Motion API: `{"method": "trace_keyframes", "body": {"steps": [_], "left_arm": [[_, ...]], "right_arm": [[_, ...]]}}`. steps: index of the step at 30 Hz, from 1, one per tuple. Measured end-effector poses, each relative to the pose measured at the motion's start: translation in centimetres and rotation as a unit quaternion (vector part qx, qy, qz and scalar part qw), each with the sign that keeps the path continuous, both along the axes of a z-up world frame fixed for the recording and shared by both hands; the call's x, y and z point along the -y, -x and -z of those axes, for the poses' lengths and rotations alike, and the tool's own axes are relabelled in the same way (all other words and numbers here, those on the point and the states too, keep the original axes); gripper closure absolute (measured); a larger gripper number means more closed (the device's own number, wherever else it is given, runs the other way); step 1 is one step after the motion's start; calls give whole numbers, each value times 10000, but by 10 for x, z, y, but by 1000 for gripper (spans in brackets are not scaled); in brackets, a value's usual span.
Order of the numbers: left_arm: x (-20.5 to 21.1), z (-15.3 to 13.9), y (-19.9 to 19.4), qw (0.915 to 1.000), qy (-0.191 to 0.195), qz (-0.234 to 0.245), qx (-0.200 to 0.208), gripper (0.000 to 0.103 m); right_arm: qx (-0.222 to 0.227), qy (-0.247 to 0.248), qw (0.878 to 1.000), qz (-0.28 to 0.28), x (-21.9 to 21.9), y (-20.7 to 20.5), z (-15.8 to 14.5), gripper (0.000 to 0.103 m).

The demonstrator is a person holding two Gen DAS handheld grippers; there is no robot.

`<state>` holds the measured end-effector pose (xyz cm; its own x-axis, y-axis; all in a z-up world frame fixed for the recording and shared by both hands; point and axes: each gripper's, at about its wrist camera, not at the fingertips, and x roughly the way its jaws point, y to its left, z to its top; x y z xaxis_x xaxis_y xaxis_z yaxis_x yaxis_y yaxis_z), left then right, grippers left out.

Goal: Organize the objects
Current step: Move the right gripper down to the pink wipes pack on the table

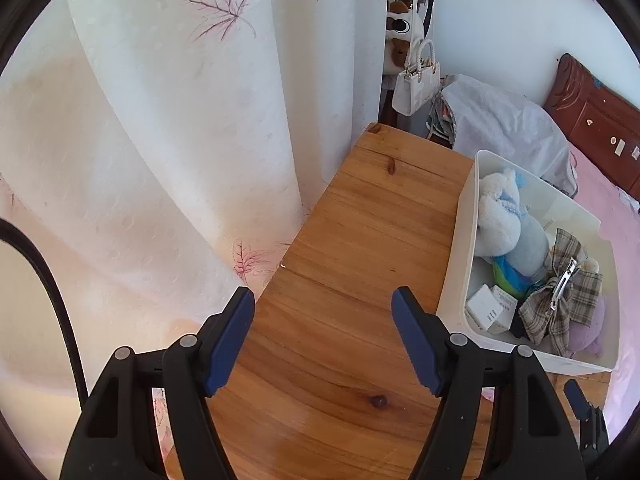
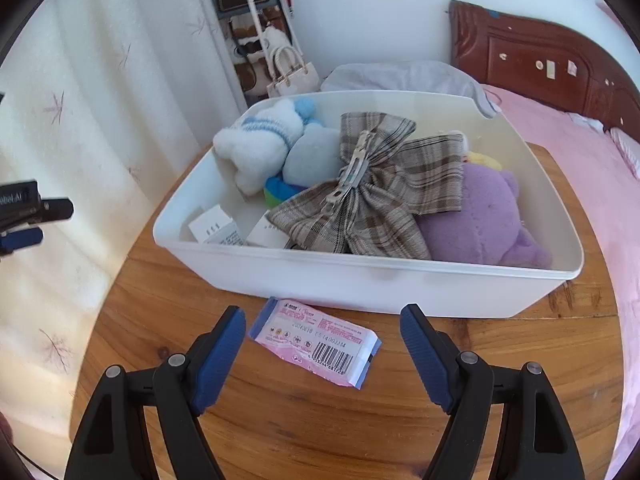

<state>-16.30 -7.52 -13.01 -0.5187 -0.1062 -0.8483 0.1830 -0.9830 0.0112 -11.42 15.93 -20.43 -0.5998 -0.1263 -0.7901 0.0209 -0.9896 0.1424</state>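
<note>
A white plastic bin (image 2: 360, 280) stands on the wooden table (image 2: 280, 420). It holds a plaid hair bow with a metal clip (image 2: 372, 196), a white and blue plush (image 2: 260, 140), a purple plush (image 2: 488, 216) and small white boxes (image 2: 216, 230). A pink tissue packet (image 2: 316, 342) lies flat on the table just in front of the bin. My right gripper (image 2: 324, 320) is open and empty, hovering over the packet. My left gripper (image 1: 324, 304) is open and empty over bare table, left of the bin (image 1: 456, 280); the bow (image 1: 560, 300) shows inside.
A white curtain (image 1: 160, 140) hangs along the table's left edge. A bed with pink sheet (image 2: 580, 160) and dark wooden headboard (image 2: 540, 60) lies right of the table. A white handbag (image 1: 416, 88) hangs beyond the table's far end.
</note>
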Motion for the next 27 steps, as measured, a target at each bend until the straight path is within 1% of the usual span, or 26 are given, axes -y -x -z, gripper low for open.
{"method": "trace_keyframes", "body": {"steps": [7,12,18,27], "left_arm": [[4,9,0,9999,-61,-50,150,28],[8,16,3,9997,-104,-83,220,28],[11,20,7,9994,-155,-188,237,28],[9,23,7,9994,-81,-203,284,28]], "right_arm": [[74,-423,9979,-478,16,6,18,23],[358,-550,9956,-672,22,15,31,23],[495,-726,9922,-884,29,21,39,23],[502,-1238,9825,-1302,44,20,44,21]]}}
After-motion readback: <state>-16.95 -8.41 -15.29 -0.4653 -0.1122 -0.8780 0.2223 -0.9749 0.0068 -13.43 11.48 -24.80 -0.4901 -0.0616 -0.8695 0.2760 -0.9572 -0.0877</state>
